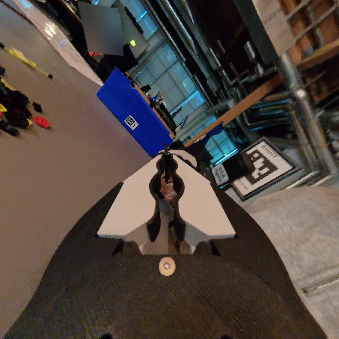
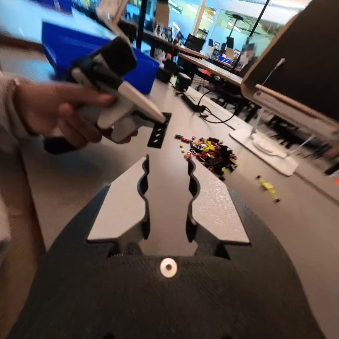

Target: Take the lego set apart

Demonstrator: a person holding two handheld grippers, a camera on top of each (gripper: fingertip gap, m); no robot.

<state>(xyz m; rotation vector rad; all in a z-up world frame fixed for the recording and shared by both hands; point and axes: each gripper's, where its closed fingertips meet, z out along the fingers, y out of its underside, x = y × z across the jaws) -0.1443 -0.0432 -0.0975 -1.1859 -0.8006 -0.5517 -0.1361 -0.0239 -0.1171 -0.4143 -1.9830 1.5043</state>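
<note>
My left gripper (image 1: 166,156) is shut on a thin black lego plate (image 1: 167,165), seen edge-on between its tips. In the right wrist view the same left gripper (image 2: 164,119) holds that black plate (image 2: 159,131) by its top end, underside holes facing me, hanging above the table. My right gripper (image 2: 167,161) is open and empty, just below and in front of the plate. A pile of loose black, red and yellow lego pieces (image 2: 211,150) lies on the grey table to the right; it also shows at the left edge of the left wrist view (image 1: 14,111).
A blue bin (image 1: 134,113) stands at the table's far side, also behind the hand in the right wrist view (image 2: 99,55). A yellow lego strip (image 2: 267,187) lies to the right. A white stand base (image 2: 264,150), black cables (image 2: 211,111) and a cardboard box (image 2: 293,60) are at the back right. The tips of both grippers are at nearly the same place.
</note>
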